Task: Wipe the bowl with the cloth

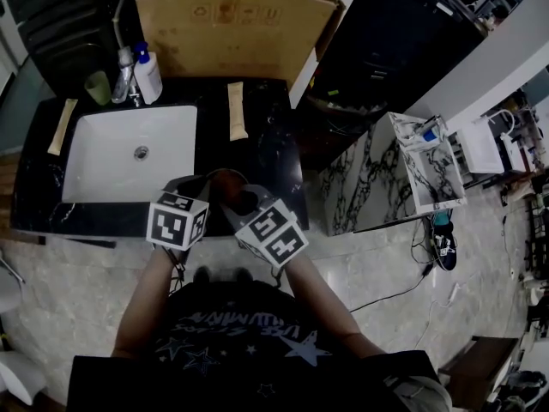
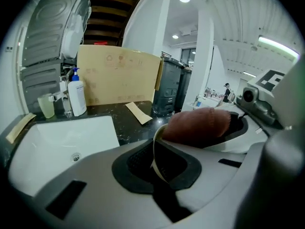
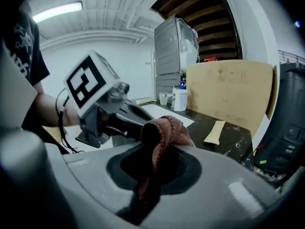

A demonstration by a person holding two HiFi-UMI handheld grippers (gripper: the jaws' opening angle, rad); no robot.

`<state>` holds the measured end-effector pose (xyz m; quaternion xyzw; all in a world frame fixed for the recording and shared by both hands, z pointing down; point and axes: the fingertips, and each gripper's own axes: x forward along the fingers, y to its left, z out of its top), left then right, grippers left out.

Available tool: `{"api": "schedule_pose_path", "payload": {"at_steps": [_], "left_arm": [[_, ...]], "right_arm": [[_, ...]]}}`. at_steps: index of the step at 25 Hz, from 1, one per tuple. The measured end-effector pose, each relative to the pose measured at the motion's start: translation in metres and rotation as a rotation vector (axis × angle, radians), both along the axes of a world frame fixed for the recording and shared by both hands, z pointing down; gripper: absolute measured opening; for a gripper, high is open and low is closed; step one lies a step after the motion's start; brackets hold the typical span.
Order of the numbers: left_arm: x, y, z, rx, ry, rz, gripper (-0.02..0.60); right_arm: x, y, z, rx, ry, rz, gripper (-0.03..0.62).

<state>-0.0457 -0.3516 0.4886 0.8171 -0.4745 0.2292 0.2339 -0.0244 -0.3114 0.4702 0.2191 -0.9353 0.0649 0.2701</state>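
Note:
Above the counter's front edge, I hold a bowl (image 1: 225, 181) between both grippers. My left gripper (image 1: 204, 192) is shut on the bowl's thin cream rim (image 2: 156, 147), which stands edge-on between its dark pads in the left gripper view. My right gripper (image 1: 245, 201) is shut on a red-brown cloth (image 3: 164, 130) that bunches up out of its jaws. The cloth (image 2: 200, 123) lies against the bowl just beyond the rim, with the right gripper (image 2: 267, 104) behind it. Most of the bowl is hidden by the grippers and the cloth.
A white sink (image 1: 94, 157) is set in the black counter (image 1: 266, 157), to the left of the grippers. A soap bottle (image 1: 147, 75), a faucet (image 1: 127, 80) and a green cup (image 1: 98, 86) stand behind it. Tan strips (image 1: 237, 110) lie on the counter. A cardboard box (image 1: 232, 24) stands behind.

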Motion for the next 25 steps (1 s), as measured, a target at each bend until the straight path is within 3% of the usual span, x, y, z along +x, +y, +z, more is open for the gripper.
{"api": "schedule_pose_path", "payload": {"at_steps": [11,17,25], "left_arm": [[0.004,0.007,-0.004,0.001,0.033,-0.004,0.019],[0.006,0.007,-0.007,0.012,0.033,0.002,0.020],[0.006,0.004,-0.013,0.058,0.025,0.012,0.020]], "right_arm": [[0.005,-0.020,0.006,0.073,0.093,0.090,0.052],[0.024,-0.033,0.008,0.152,0.259,0.124,0.052],[0.033,-0.025,0.027,0.169,0.552,0.014,0.051]]}}
